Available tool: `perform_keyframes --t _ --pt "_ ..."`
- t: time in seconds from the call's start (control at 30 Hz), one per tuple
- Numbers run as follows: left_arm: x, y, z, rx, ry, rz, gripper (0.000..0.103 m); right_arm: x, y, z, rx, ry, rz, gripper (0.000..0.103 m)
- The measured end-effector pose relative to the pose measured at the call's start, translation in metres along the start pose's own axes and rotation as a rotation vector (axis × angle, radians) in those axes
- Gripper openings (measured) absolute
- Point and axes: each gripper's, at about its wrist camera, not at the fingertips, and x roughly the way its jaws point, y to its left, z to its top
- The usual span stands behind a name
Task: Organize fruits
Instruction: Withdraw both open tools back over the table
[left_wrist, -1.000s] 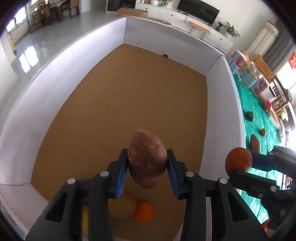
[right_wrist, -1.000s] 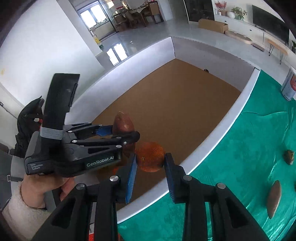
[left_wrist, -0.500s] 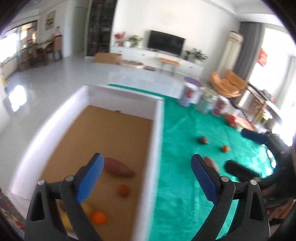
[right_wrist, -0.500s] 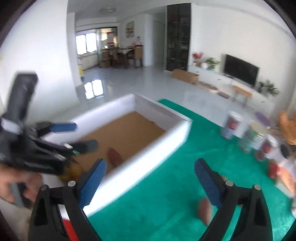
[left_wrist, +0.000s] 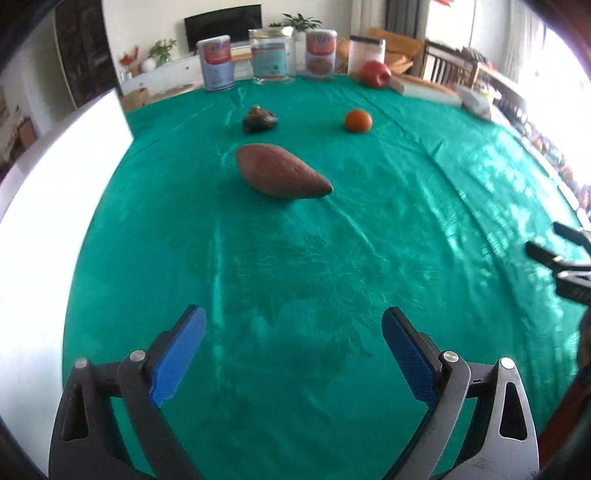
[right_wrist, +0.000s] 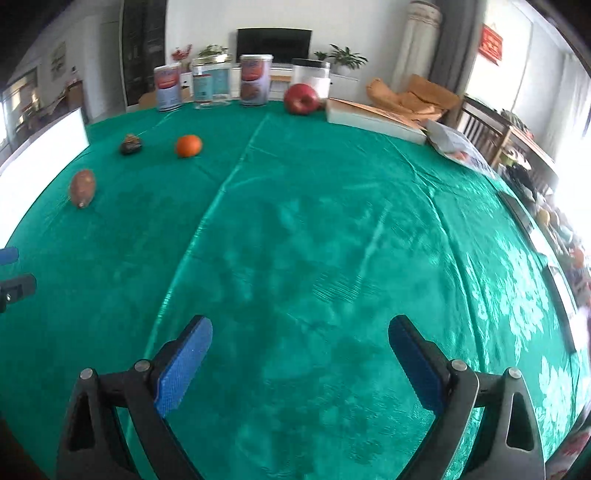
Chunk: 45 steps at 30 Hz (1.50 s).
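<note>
A brown sweet potato lies on the green tablecloth ahead of my left gripper, which is open and empty. Beyond it are a dark lumpy fruit and an orange. A red apple sits at the far edge. The white box wall is at the left. My right gripper is open and empty over bare cloth. In the right wrist view the sweet potato, dark fruit, orange and apple lie far left and ahead.
Three cans and a clear jar stand along the far table edge, with a white container beside the apple. A flat white box and a packet lie at the far right. Chairs stand beyond the table.
Both grippers released their fruits into the white box, opened, and swung right from the box to face the green tablecloth with the remaining fruits.
</note>
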Motion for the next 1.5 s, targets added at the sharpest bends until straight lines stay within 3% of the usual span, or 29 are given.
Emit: perform_keyframes --t 0.13,0.2,0.47,0.87,1.5 --pt "0.005 0.003 -0.001 -0.012 -0.015 0.012 0.098 0.010 -0.026 -0.009 0.068 0.016 0.008 0.096" --pt "0.004 0.015 -0.010 -0.053 -0.017 -0.016 0.099 0.014 -0.016 0.000 0.056 0.002 0.004 0.096" --pt "0.010 0.010 -0.007 -0.061 -0.024 -0.006 0.102 0.020 0.005 0.006 0.023 0.008 -0.023 0.096" --pt "0.009 0.010 -0.008 -0.060 -0.024 -0.007 0.102 0.027 -0.008 0.006 0.098 0.041 0.040 0.097" --pt "0.009 0.010 -0.008 -0.061 -0.024 -0.007 0.102 0.028 -0.009 0.007 0.109 0.042 0.036 0.097"
